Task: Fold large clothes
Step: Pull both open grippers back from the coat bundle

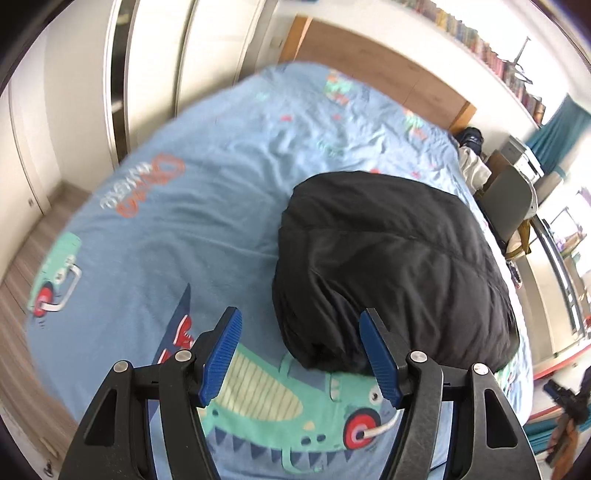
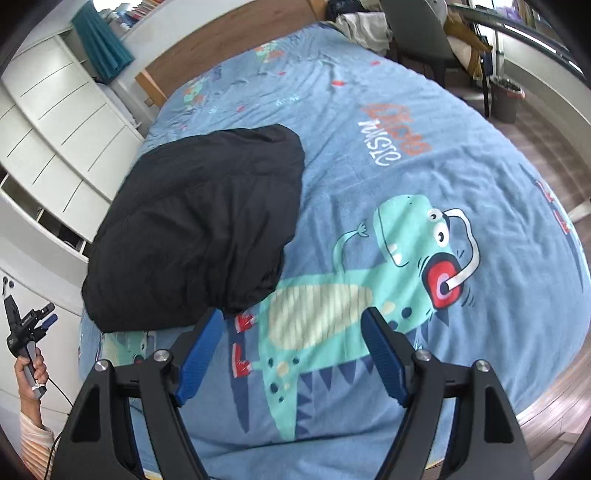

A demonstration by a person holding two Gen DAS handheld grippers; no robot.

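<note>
A black padded garment (image 1: pixel 395 269) lies folded into a thick bundle on the blue dinosaur-print bedspread (image 1: pixel 177 229). It also shows in the right wrist view (image 2: pixel 199 225), on the left part of the bed (image 2: pixel 406 155). My left gripper (image 1: pixel 301 328) is open and empty, held above the bed just in front of the bundle's near edge. My right gripper (image 2: pixel 291 328) is open and empty, above the bedspread beside the bundle's near corner. The left gripper also shows far off in the right wrist view (image 2: pixel 46 314), held in a hand.
White wardrobe doors (image 1: pixel 147 74) stand beyond the bed's left side. A wooden headboard (image 1: pixel 376 62) is at the far end. A grey chair (image 2: pixel 417 33) with clothes and a bin (image 2: pixel 508 99) stand beside the bed. White shelving (image 2: pixel 55 122) lines the other side.
</note>
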